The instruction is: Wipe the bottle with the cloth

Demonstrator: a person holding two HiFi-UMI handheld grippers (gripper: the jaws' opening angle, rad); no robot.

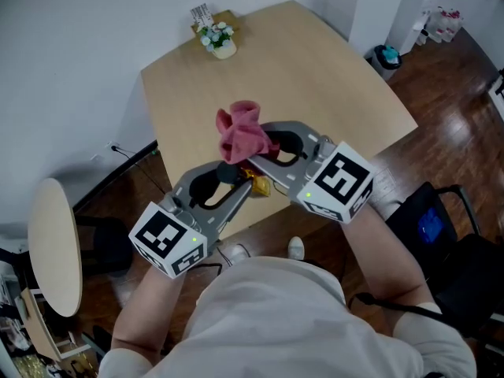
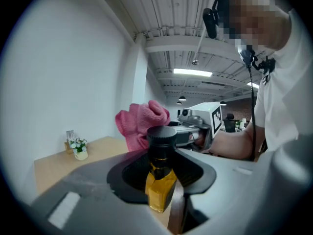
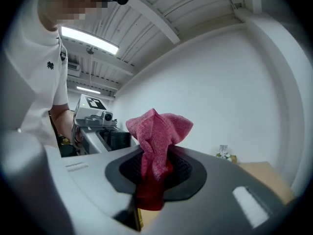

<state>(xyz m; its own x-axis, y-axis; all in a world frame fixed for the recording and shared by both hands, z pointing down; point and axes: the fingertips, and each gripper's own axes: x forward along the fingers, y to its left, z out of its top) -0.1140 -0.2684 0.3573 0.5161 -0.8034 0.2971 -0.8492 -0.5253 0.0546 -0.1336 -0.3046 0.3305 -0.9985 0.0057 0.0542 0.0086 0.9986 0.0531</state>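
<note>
While the left gripper (image 1: 234,181) has its fingers closed on the body of the small amber bottle (image 2: 161,180), its black cap stands clear above them. The right gripper (image 1: 264,144) pinches the pink cloth (image 3: 156,146) in closed fingers. Both are held in the air over the near edge of the surface (image 1: 315,77). The cloth's bunch sits just beside the cap, so the wipe probably runs along the bottle's length.
</note>
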